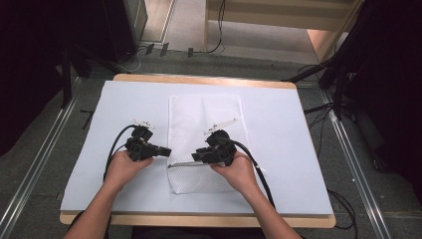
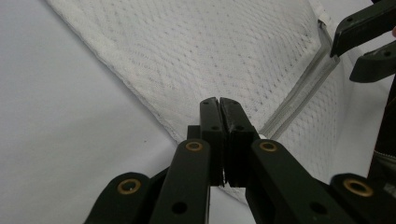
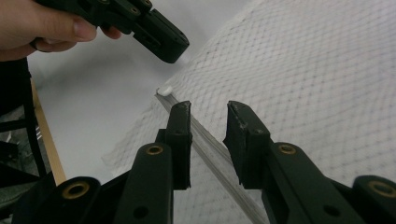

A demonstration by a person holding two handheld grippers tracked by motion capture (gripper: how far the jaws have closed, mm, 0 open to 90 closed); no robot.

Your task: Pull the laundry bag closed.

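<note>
A white mesh bag (image 1: 205, 142) lies flat mid-tabletop, soft and limp; your left claw (image 2: 219, 108) is closed at its edge; your right claw (image 3: 208, 122) gapes astride the zipper (image 3: 205, 140), probably the firmest hold.

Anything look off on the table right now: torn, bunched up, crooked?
Nothing stands out. The white mesh bag lies flat and square on the table cover, its zipper intact; no tears show.
</note>
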